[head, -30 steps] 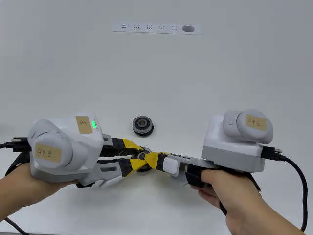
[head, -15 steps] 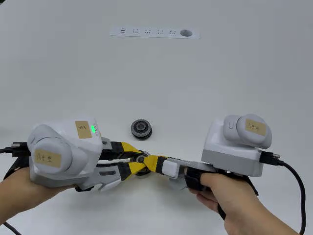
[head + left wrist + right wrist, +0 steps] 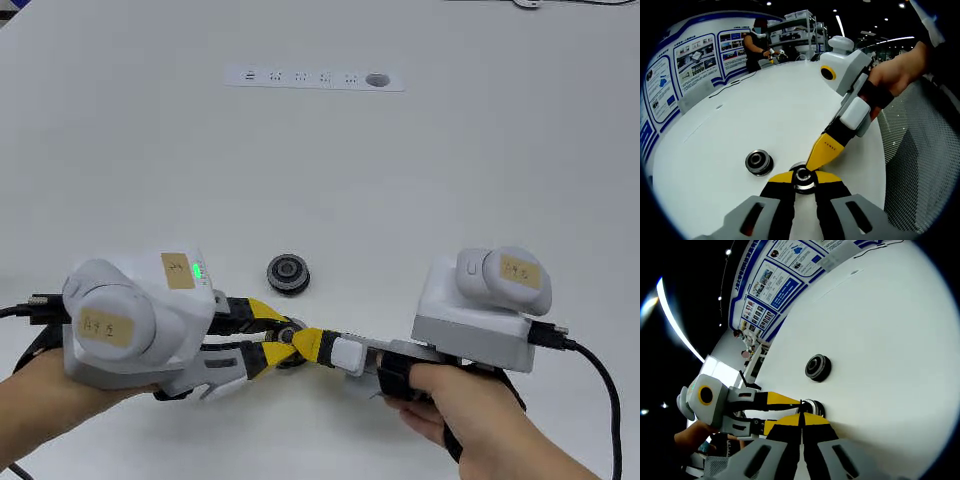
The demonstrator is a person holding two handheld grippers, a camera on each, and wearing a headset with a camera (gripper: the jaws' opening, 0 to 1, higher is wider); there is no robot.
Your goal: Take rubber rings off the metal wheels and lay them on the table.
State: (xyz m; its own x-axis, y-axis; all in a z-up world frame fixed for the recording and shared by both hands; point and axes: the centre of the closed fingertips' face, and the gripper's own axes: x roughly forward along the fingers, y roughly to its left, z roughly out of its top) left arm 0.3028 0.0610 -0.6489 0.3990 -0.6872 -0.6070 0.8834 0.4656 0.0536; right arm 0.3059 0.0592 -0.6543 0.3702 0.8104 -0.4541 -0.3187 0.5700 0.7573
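Observation:
My left gripper (image 3: 283, 346) (image 3: 802, 179) is shut on a small metal wheel (image 3: 803, 176) (image 3: 291, 350) (image 3: 813, 407), held just above the table between its yellow tips. My right gripper (image 3: 303, 345) (image 3: 801, 416) reaches in from the right. Its jaws are pressed together, pinching the rubber ring at the wheel's rim. In the left gripper view the right gripper (image 3: 826, 146) comes in from the upper right, down to the wheel's edge. A second wheel (image 3: 287, 272) (image 3: 759, 162) (image 3: 818, 367) with a dark rubber ring lies flat on the table just beyond.
A white power strip (image 3: 314, 77) lies flat at the far side of the white table (image 3: 450, 170). A black cable (image 3: 600, 370) trails from the right gripper. A person (image 3: 758, 44) stands far off in the left gripper view.
The head camera has tilted, so everything sits a little lower in the picture. Both grippers stay joined at the held wheel; the second wheel has not moved.

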